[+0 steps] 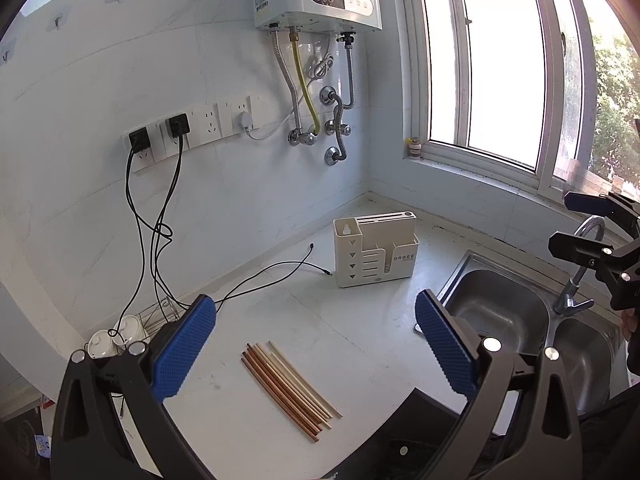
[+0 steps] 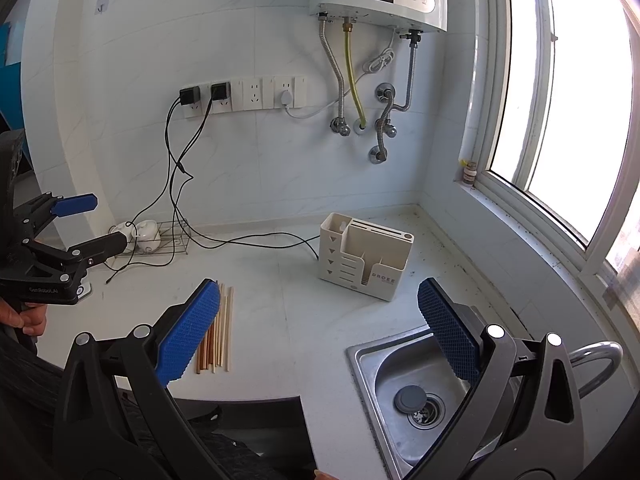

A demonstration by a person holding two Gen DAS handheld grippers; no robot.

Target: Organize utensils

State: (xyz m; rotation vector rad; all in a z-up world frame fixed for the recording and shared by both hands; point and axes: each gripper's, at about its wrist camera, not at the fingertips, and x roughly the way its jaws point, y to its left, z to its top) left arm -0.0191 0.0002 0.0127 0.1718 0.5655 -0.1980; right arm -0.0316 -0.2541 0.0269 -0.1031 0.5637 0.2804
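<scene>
Chopsticks (image 1: 290,390) lie loose on the counter (image 1: 360,340), well apart from the holder (image 1: 376,250). We hold left gripper (image 1: 316,346) and right gripper (image 2: 320,330) spread, empty. We judge pickup comes next, needing a low pinch.

the thin brown and tan wooden chopsticks (image 1: 291,389) look smooth. the cream plastic utensil holder (image 1: 376,251) looks matt. the shiny metal sink (image 2: 416,392) gleams. the white stone counter (image 1: 352,344) looks smooth.

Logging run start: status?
Left gripper, right gripper: jaws open, empty. Chopsticks loose on counter; holder empty-looking. Path unobstructed.
</scene>
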